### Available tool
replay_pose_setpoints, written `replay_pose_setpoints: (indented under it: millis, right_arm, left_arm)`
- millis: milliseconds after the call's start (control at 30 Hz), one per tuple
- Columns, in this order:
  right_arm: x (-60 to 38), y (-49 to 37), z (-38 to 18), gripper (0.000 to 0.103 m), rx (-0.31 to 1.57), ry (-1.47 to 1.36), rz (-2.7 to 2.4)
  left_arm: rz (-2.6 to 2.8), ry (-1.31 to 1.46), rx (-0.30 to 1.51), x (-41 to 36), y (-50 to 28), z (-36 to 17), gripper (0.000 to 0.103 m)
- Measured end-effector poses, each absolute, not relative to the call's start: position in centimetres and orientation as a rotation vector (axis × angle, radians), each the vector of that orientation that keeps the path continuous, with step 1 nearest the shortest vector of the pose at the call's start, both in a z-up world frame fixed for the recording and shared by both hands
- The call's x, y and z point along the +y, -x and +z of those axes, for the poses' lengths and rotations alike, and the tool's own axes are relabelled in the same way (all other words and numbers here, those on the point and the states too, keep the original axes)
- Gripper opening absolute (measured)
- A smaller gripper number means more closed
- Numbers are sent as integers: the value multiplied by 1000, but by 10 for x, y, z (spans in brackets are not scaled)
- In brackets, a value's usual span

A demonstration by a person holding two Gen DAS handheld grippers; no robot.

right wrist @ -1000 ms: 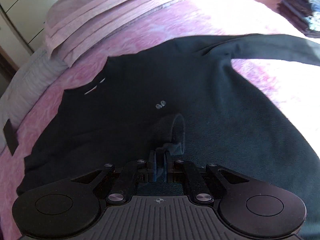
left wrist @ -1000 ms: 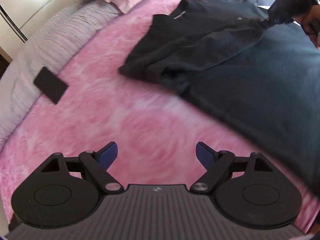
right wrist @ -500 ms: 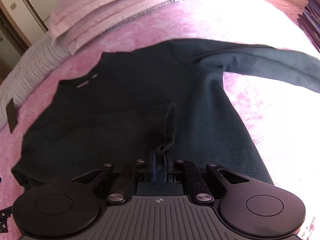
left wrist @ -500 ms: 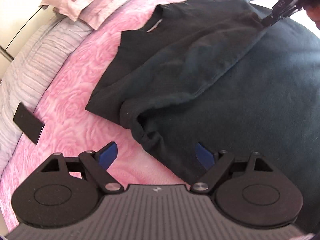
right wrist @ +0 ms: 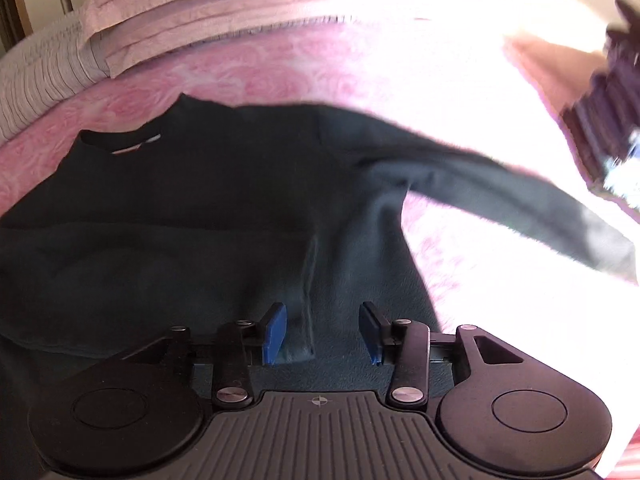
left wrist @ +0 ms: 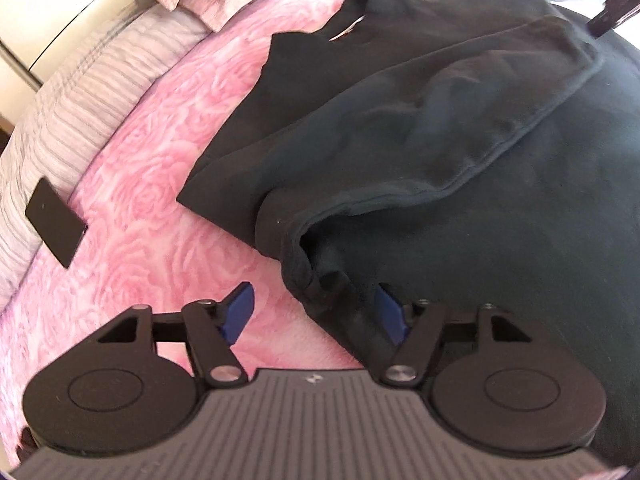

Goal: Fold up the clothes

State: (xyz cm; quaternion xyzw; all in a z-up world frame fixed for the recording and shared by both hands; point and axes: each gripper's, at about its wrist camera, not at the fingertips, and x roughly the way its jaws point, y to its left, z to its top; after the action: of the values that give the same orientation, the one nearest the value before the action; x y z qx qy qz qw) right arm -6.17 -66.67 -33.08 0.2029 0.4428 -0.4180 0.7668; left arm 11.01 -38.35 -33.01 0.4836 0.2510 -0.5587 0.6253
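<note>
A dark long-sleeved sweater (left wrist: 460, 168) lies face up on the pink rose-patterned bedspread (left wrist: 160, 184). Its left sleeve (left wrist: 480, 120) is folded across the chest. My left gripper (left wrist: 316, 314) is open, its jaws on either side of the bunched lower-left hem corner (left wrist: 320, 284). In the right wrist view the sweater (right wrist: 200, 208) fills the middle, and its other sleeve (right wrist: 500, 192) stretches out to the right. My right gripper (right wrist: 322, 332) is open just above the folded sleeve's cuff (right wrist: 300, 344), which lies flat on the sweater's body. The right gripper's tip (left wrist: 612, 12) shows at the left view's top right.
A black flat rectangle (left wrist: 56, 224) lies at the left edge of the bed on a grey striped sheet (left wrist: 80, 92). Folded pink bedding (right wrist: 240, 12) is stacked at the head. A pile of dark folded clothes (right wrist: 600, 120) sits at the far right.
My right gripper has opened and let go of the sleeve cuff, which now lies on the sweater's body. My left gripper has moved closer, up to the lower-left hem corner.
</note>
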Motion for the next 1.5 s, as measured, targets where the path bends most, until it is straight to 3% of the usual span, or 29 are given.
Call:
replay_pose_setpoints:
  millis: [133, 200, 333, 467, 700, 733, 767, 800, 833, 1100, 1200, 1233, 1400, 1500]
  right_arm:
    - [-643, 12, -312, 44, 925, -410, -675]
    - [-635, -28, -316, 44, 927, -436, -482]
    - [-617, -126, -329, 44, 955, -383, -157]
    - [-587, -216, -345, 44, 990, -219, 104]
    - [-535, -299, -383, 44, 1108, 44, 343]
    - [-532, -307, -386, 29, 1132, 62, 344]
    - [-530, -313, -389, 8, 1155, 64, 347]
    - [-531, -318, -390, 1, 1167, 62, 338]
    - [-536, -323, -389, 1, 1152, 41, 305]
    - [-562, -320, -388, 3, 1063, -137, 169]
    - [-576, -300, -371, 41, 982, -212, 61]
    - [-581, -293, -365, 44, 951, -233, 24]
    - [-595, -203, -339, 44, 829, -369, -128]
    - [-595, -137, -344, 44, 856, -424, -225]
  left_arm:
    - [-1266, -1100, 551, -377, -110, -337, 32]
    - [-1283, -1108, 518, -372, -105, -340, 11]
    - [-1257, -1047, 510, -360, -107, -342, 3]
    - [-1200, -920, 585, -349, -119, -345, 3]
    - [-1180, -817, 606, -343, -123, -349, 3]
    - [-1179, -811, 603, -341, -122, -349, 3]
    - [-1178, -804, 601, -339, -122, -349, 3]
    - [-1177, -799, 596, -338, -121, -349, 3]
    - [-1178, -798, 591, -337, -121, -349, 3]
    - [-1196, -811, 571, -331, -120, -350, 2]
    - [-1195, -833, 585, -326, -123, -347, 2]
    - [-1191, -842, 592, -324, -125, -346, 2]
    - [-1162, -862, 574, -315, -134, -328, 2]
    - [-1178, -819, 528, -328, -138, -306, 5]
